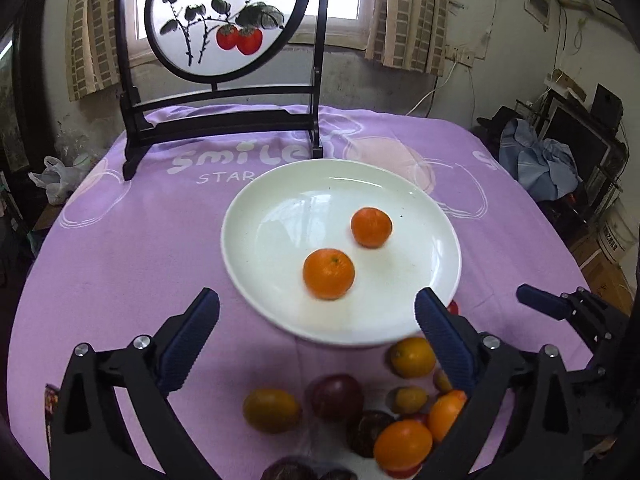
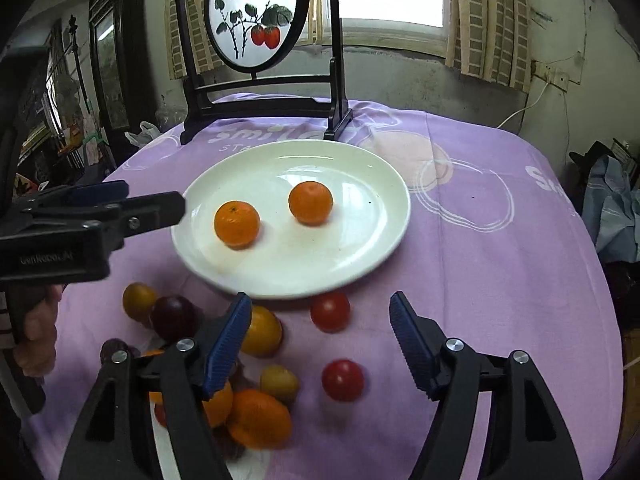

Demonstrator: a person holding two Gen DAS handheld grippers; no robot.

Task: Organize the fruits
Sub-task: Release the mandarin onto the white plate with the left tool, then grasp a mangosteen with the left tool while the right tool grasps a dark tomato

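A white plate [image 1: 432,304] stands in the middle of a table covered with a purple cloth [image 1: 132,248], and two oranges lie on it, apart from each other: one orange [image 1: 329,274] nearer to the front rim and a second orange [image 1: 371,227] a little behind it, more to the right. Both look a bit blurred. The left gripper [image 1: 318,316] is released, its blue pads wide apart with nothing between them; its fingertips hang over the front part of the plate, close to the nearer orange but not touching it. The right gripper [image 2: 320,316] is also released and holds nothing; its pads stand apart above the cloth just in front of the plate rim. In the right wrist view the left gripper comes in from the left side, with a hand [image 2: 38,332] around its handle. The rest of the fruit lies loose on the cloth in front of the plate: a red tomato [image 2: 330,312] just beside the rim, another red tomato [image 2: 343,380] nearer to the camera, a yellow-orange fruit [image 2: 262,332] partly behind the right gripper's left finger, a dark purple fruit [image 2: 173,318] touching a dull yellow fruit [image 2: 138,300], and a heap of orange fruit [image 2: 260,418] at the bottom. Behind the plate stands a dark wooden frame with a round painted screen [image 1: 224,20] showing red fruit on a branch.
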